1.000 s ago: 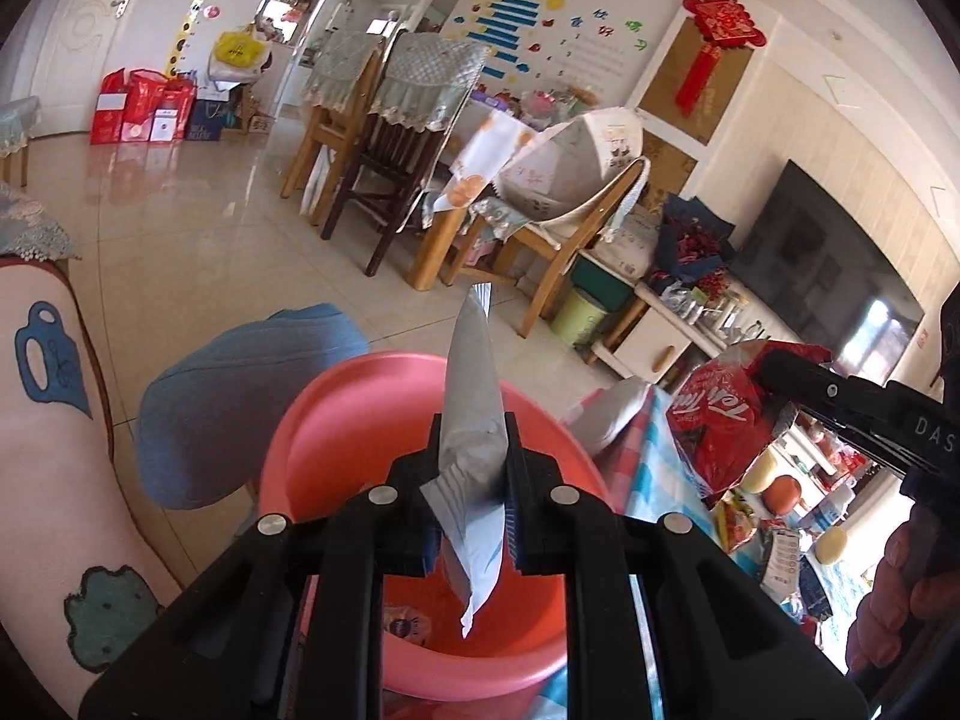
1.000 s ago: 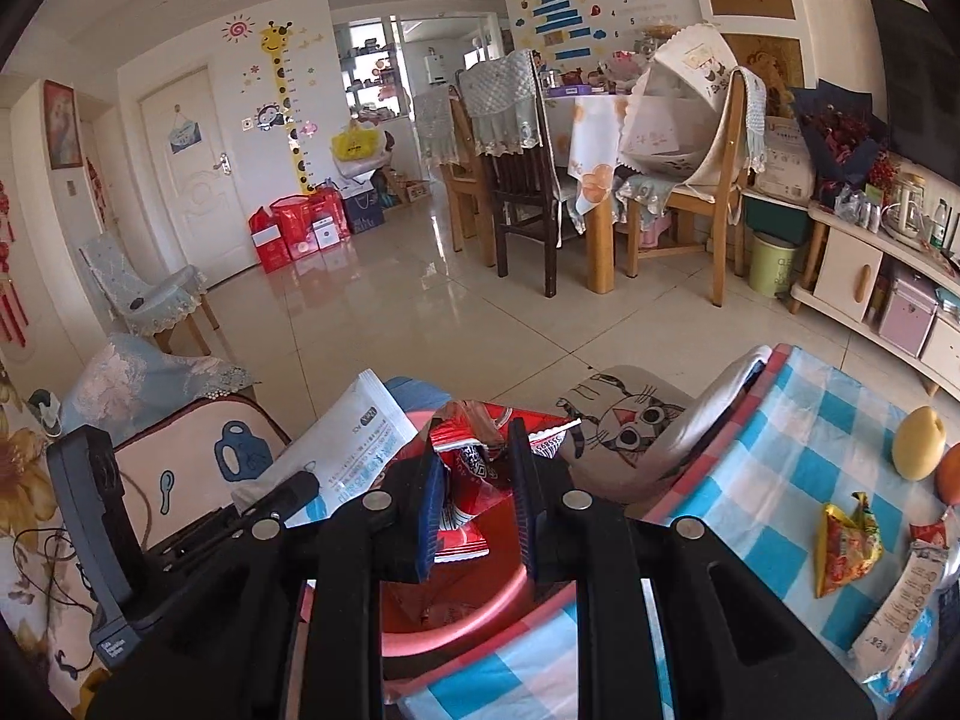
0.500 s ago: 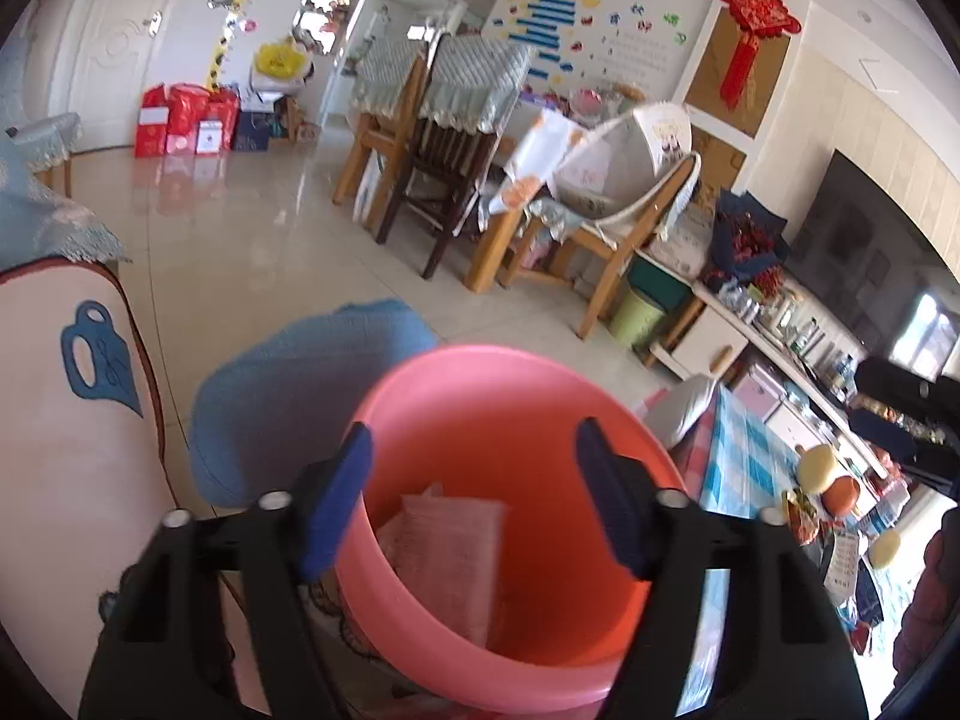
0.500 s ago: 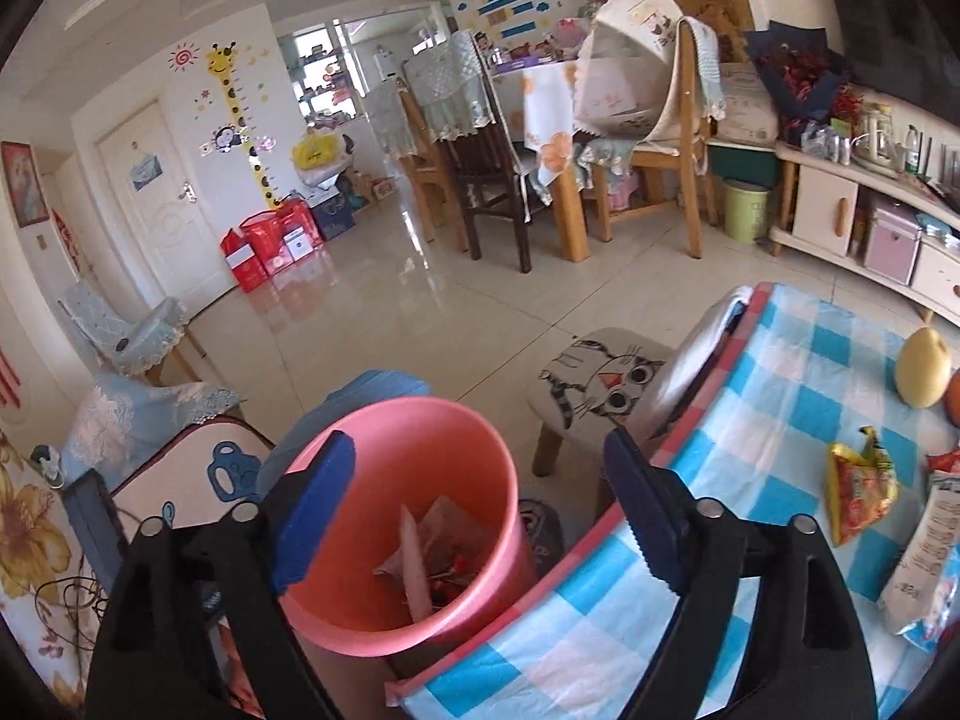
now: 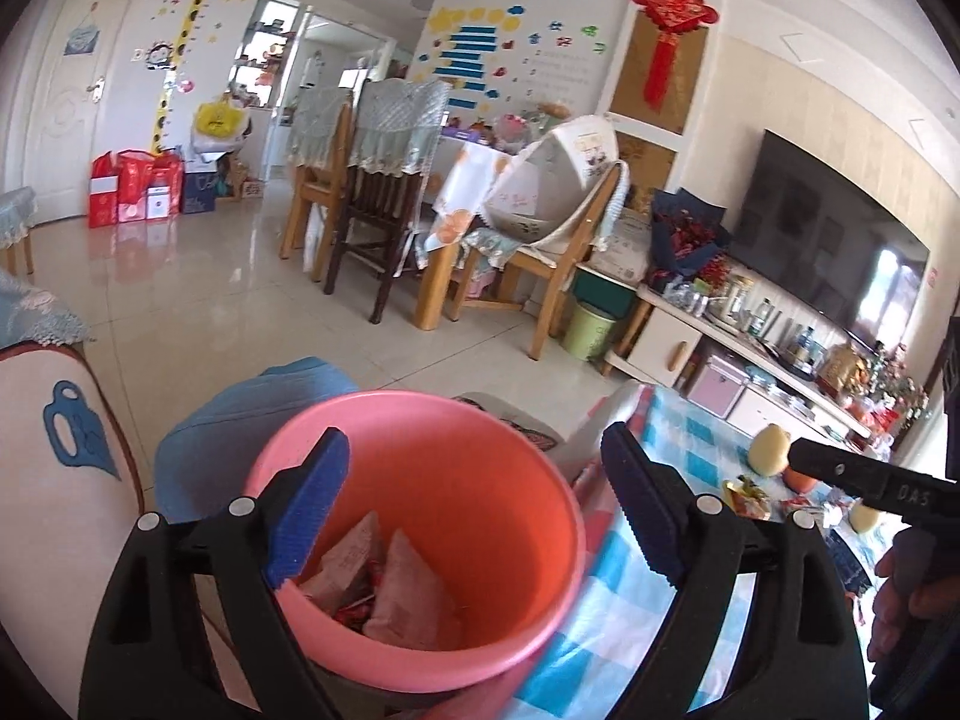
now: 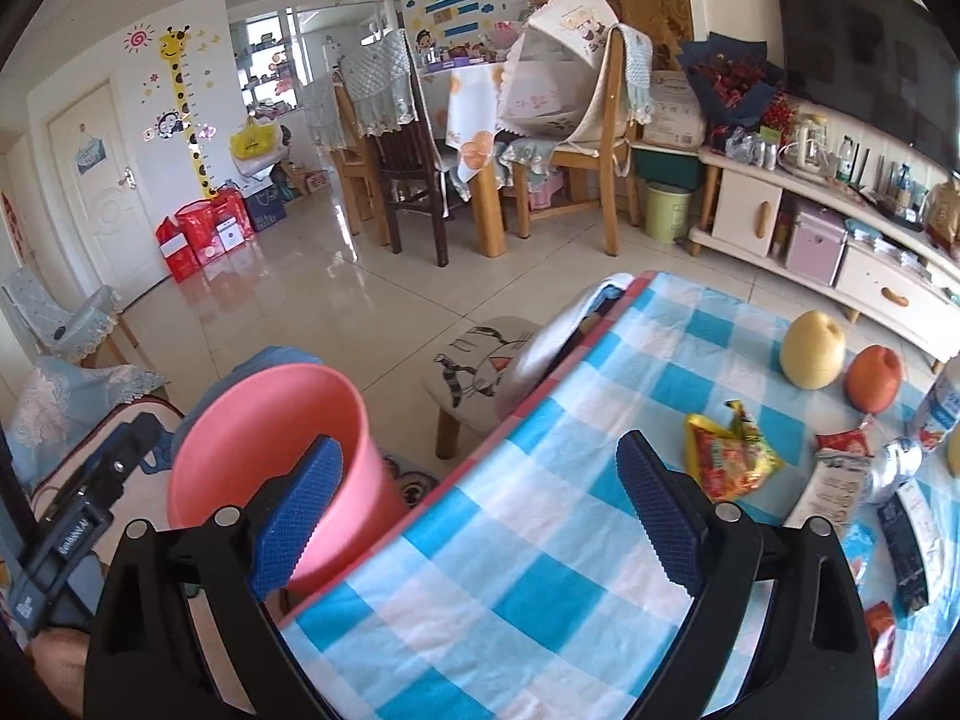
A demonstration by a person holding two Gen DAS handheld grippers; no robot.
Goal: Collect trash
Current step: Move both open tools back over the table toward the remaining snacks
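A pink bucket (image 5: 516,480) stands on the floor beside the table; wrappers (image 5: 402,582) lie in its bottom. My left gripper (image 5: 474,504) is open and empty just above the bucket. My right gripper (image 6: 480,504) is open and empty over the blue checked tablecloth (image 6: 540,570), with the bucket (image 6: 282,420) to its left. A yellow-red snack wrapper (image 6: 729,456) and several other wrappers (image 6: 840,480) lie on the cloth to the right.
A pear (image 6: 813,348) and an orange fruit (image 6: 873,378) sit on the table. A cat-print stool (image 6: 474,366) stands by the table edge, a blue stool (image 5: 240,420) behind the bucket. A sofa arm (image 5: 54,480) is at left.
Both grippers opened and dropped their wrappers into the bucket. The right gripper then swung right, over the tablecloth; the left one drew back slightly.
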